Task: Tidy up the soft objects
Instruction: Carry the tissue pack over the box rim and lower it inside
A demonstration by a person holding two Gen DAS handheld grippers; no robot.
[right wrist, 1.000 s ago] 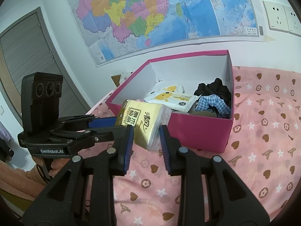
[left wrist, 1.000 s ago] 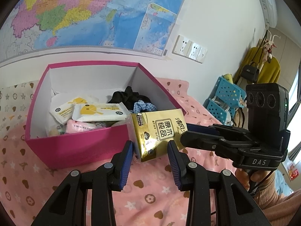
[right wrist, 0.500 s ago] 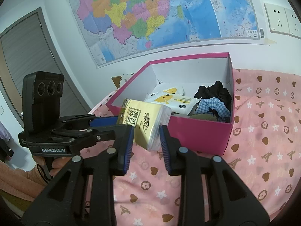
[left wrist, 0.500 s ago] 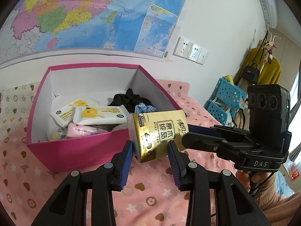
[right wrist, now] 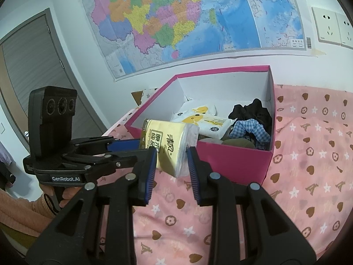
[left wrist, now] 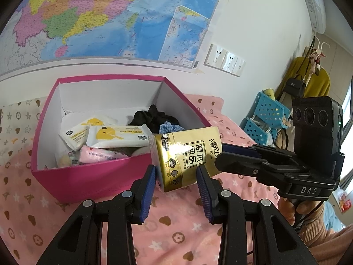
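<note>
A gold tissue pack (left wrist: 187,154) (right wrist: 169,145) is held in the air just in front of the near wall of the pink box (left wrist: 88,176) (right wrist: 233,165). Both grippers grip it: my left gripper (left wrist: 176,176) from one side, my right gripper (right wrist: 172,163) from the other. In the left wrist view the right gripper (left wrist: 231,154) reaches in from the right. In the right wrist view the left gripper (right wrist: 125,145) reaches in from the left. The box holds white wipe packs (left wrist: 117,135) (right wrist: 207,121), a pink pack (left wrist: 99,155), black cloth (left wrist: 154,117) (right wrist: 251,112) and a blue checked scrunchie (right wrist: 251,132).
The box stands on a pink patterned bedspread (left wrist: 176,231) (right wrist: 308,176) against a white wall with a map (left wrist: 110,17). Blue plastic baskets (left wrist: 264,119) and hanging clothes stand at the right. A grey door (right wrist: 33,66) is at the left.
Both grippers have lifted the tissue pack slightly and carried it a little closer to the box; the box contents have not moved.
</note>
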